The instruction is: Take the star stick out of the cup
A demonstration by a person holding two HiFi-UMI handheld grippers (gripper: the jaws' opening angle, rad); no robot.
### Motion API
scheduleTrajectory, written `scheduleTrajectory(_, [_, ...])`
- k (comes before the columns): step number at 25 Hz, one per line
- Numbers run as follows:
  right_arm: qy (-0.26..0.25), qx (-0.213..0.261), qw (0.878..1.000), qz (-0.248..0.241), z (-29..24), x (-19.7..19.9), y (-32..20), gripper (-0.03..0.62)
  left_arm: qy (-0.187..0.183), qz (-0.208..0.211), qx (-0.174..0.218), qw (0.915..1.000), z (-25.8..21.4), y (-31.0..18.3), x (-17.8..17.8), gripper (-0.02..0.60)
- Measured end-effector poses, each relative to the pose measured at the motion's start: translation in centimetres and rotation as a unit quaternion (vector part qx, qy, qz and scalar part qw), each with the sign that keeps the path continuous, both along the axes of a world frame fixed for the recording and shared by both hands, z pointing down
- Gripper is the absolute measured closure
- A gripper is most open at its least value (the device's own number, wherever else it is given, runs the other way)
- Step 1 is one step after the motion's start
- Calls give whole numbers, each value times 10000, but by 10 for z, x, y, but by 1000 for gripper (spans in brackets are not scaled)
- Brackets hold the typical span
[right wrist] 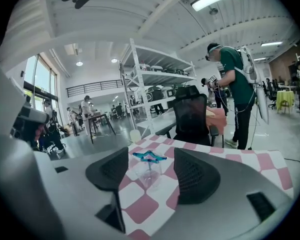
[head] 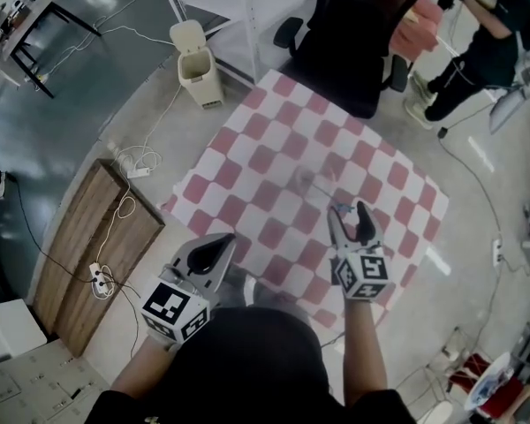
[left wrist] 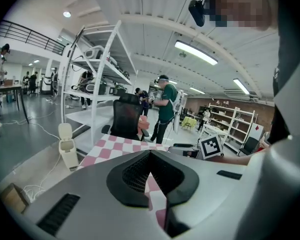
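A clear cup (right wrist: 149, 174) stands on the pink-and-white checked table (right wrist: 140, 209), and the blue star stick (right wrist: 149, 157) stands in it with the star at the rim. My right gripper (right wrist: 150, 154) is open, its two dark pads to either side of the star and a little short of it, touching nothing. In the head view the right gripper (head: 349, 213) sits near the table's front right, with the faint cup (head: 321, 186) just beyond its tips. My left gripper (head: 223, 241) hovers at the table's near edge, jaws together and empty.
A black office chair (head: 353, 42) stands at the table's far side. On the floor to the left are a small white bin (head: 197, 63), a wooden board (head: 97, 254) and cables with a power strip (head: 100, 276). A person (head: 486, 42) stands at the far right. White shelving (right wrist: 155, 84) is behind.
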State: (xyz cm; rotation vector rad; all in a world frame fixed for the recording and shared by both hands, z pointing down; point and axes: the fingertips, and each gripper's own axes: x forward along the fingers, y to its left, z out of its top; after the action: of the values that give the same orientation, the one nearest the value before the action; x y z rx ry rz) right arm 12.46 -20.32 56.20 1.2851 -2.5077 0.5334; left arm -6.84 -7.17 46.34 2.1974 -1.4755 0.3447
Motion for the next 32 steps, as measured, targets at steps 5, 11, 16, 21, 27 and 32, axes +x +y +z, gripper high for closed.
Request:
scheduleTrajectory(5, [20,-87,10000,-41,9,-7,-3,310,30,-60,-48,10000,5,0,-3,541])
scheduleTrajectory(11, [30,-131,9999,59,12,-8,-6,367,54,-93,-71,9999,6,0,-7,541])
scheduleTrajectory(16, [56,-80,9999,90,10,-10,-8,370,69,-106,-69,9999,7,1,-12,541])
scheduleTrajectory(21, [126,63,9999,46,-1,-16,-9,372,95,-60,-26,9999,5,0,-15,541])
scheduleTrajectory(27, [167,300,9994,24,-25,-23,-6,373,164,41,65,9998,-1,-3,-21,541])
scheduleTrajectory(32, [101,535,9985,100,-56,-26,-1,373,280,299,210,9989,-10,-11,-17,541])
